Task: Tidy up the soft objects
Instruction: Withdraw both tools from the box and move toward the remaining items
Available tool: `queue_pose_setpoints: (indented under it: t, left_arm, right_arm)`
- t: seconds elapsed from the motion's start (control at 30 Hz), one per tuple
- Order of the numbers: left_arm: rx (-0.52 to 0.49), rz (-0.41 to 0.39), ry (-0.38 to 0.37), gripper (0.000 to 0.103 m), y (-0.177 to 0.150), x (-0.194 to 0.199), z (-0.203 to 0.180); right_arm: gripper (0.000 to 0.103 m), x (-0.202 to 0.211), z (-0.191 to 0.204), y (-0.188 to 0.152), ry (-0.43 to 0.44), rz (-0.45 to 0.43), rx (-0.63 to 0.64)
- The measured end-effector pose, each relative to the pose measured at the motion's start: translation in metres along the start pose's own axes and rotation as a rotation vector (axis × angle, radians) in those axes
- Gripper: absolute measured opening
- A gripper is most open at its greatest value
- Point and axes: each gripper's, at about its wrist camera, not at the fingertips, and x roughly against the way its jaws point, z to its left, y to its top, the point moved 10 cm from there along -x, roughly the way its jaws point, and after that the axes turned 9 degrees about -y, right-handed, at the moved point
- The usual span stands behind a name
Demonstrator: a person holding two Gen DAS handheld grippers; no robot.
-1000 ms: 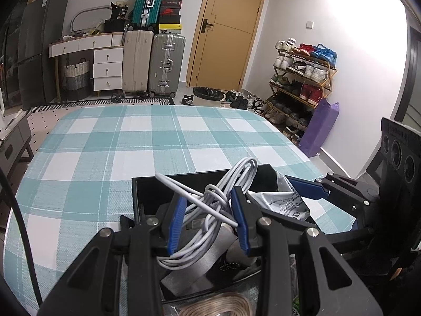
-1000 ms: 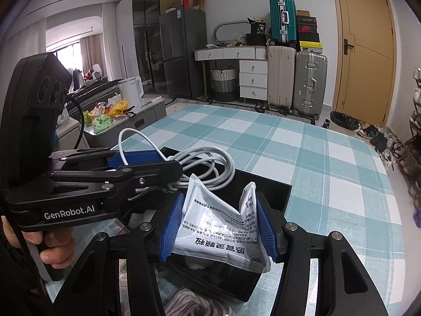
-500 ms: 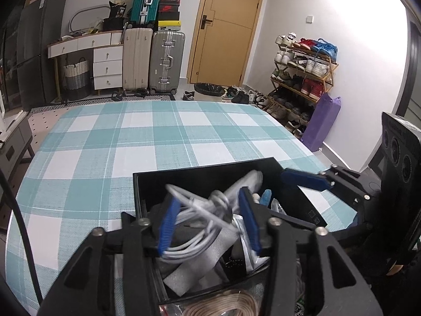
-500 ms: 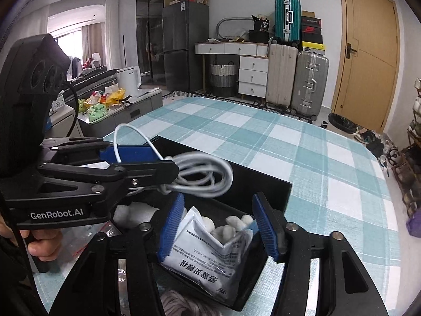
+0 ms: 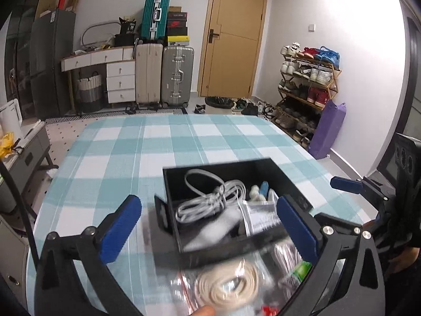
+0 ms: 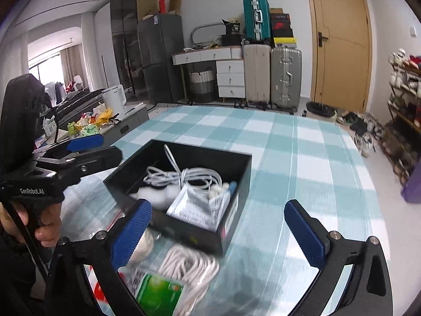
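Looking into the black box (image 6: 238,173), we see the white cable (image 6: 184,177) and the paper sachet (image 6: 200,206) already inside. Our left gripper (image 5: 208,226) and right gripper (image 6: 215,234) both stand apart, holding nothing. A rope coil (image 5: 227,283) and a green packet (image 6: 158,293) on the checked cloth (image 6: 302,158) near the box remain, we judge.

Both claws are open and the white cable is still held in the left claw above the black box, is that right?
Not quite. Both claws are open, but the left claw holds nothing: the left wrist view shows the white cable lying inside the black box. The right claw is empty too.
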Motion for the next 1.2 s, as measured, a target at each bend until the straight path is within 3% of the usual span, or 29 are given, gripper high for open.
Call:
queue_pose_setpoints:
  t: [0.2, 0.7, 1.2]
  left_arm:
    - [0.000, 0.011, 0.015, 0.103, -0.021, 0.013, -0.002]
    - [0.006, 0.069, 0.027, 0.103, -0.066, 0.025, -0.010]
    - [0.003, 0.101, 0.027, 0.103, -0.089, 0.027, -0.016]
  right_arm:
    - [0.102, 0.015, 0.003, -0.024, 0.000, 0.039, -0.030]
    - [0.102, 0.022, 0.035, -0.072, 0.014, 0.128, 0.039]
    - [0.102, 0.014, 0.047, -0.089, 0.027, 0.190, 0.059]
